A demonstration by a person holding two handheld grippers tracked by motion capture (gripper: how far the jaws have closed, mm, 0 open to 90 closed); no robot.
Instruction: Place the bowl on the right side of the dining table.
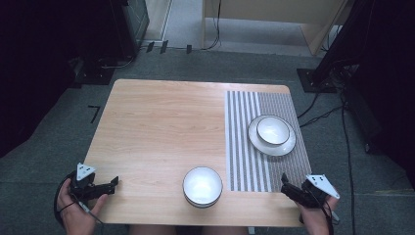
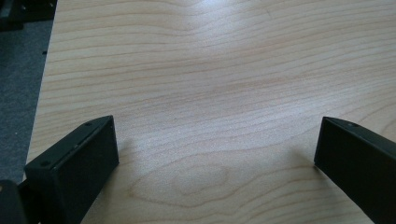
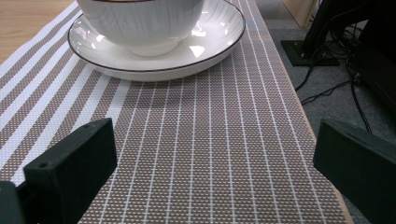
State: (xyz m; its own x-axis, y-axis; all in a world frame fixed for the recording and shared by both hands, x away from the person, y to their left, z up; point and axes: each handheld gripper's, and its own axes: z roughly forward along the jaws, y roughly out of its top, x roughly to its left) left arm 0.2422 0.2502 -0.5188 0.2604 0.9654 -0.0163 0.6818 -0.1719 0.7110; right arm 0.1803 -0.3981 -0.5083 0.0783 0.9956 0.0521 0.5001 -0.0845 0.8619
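Both the left gripper (image 1: 115,183) and the right gripper (image 1: 284,182) are resting wide open and empty at the tabletop's (image 1: 161,122) near corners. A lone bowl (image 1: 202,186) is sitting upright at the near edge between them. A bowl on a plate (image 1: 272,136) is occupying the striped mat (image 1: 244,161) ahead of the right gripper.

Bowl (image 1: 202,185) at table's (image 1: 156,132) near edge, left of placemat (image 1: 244,161) — second bowl (image 1: 273,129) on plate (image 1: 286,146), on placemat.

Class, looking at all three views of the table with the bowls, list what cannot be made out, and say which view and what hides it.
- Bowl on the plate: its top is cut off by the upper edge of the right gripper view.
- Plate: its middle is covered by that bowl in the high view.
- Near bowl: the high view looks straight down, so its outer wall and foot are hidden.
- Table: its right side runs past the edge of the left gripper view.
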